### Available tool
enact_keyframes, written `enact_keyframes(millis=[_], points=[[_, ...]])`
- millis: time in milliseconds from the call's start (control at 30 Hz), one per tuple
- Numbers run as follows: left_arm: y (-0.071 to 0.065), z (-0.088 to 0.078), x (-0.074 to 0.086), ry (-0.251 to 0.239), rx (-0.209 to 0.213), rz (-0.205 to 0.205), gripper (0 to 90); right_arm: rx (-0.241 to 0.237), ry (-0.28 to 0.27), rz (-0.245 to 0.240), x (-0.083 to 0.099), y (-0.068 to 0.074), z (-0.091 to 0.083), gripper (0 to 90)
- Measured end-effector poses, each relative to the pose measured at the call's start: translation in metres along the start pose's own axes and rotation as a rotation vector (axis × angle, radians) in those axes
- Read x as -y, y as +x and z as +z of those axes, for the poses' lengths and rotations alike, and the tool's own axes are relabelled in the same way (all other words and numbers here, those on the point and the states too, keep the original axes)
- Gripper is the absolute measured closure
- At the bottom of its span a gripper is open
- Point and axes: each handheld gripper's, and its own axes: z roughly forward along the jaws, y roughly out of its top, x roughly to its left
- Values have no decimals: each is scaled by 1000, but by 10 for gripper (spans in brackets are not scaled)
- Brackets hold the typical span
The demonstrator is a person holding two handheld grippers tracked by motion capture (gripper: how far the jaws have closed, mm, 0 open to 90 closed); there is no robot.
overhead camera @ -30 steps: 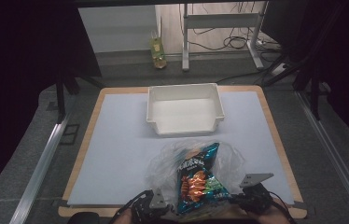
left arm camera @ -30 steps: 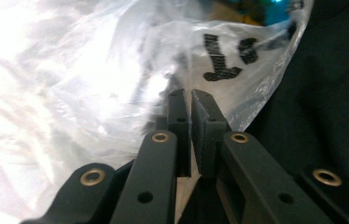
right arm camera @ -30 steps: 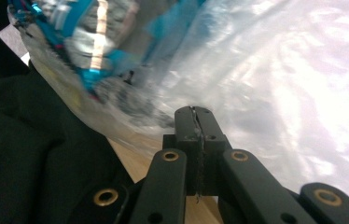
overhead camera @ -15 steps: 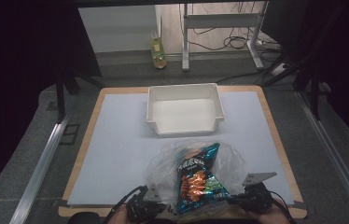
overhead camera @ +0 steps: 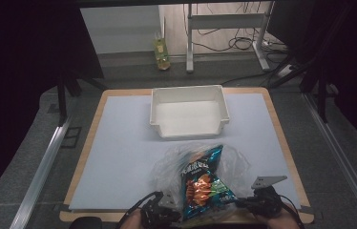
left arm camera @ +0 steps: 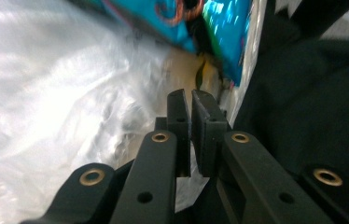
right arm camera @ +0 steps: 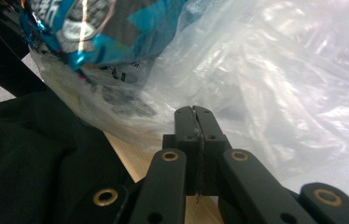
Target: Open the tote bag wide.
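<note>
High view: at the table's near edge we pinch the thin, slippery plastic bag (overhead camera: 200, 167) by its rim, left gripper (overhead camera: 160, 212) and right gripper (overhead camera: 257, 202) clamped on film, the light, crushable chip packet (overhead camera: 203, 183) inside, white bin (overhead camera: 188, 110) beyond.

We see a wood-edged counter (overhead camera: 95, 143) covered by a pale blue mat (overhead camera: 119, 162). A white bin (overhead camera: 188, 112) sits on the mat toward the far edge; nearer than the bin lies a clear plastic bag (overhead camera: 234, 160) holding a blue snack packet (overhead camera: 203, 183).
</note>
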Motion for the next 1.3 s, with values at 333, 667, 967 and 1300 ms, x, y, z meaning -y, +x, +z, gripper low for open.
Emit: enact_keyframes(millis=[333, 667, 967, 1300], points=[[26, -20, -4, -43, -181, -14, 852, 50, -17, -4, -4, -10, -2, 892], [76, -27, -18, -44, -275, -71, 842, 57, -33, 22, -20, -38, -1, 892], [132, -20, -28, -35, -252, -188, 849, 100, -49, 64, -32, -64, -3, 892], [112, -68, -55, -175, -138, -123, 817, 73, -117, 27, -58, -44, -39, 884]])
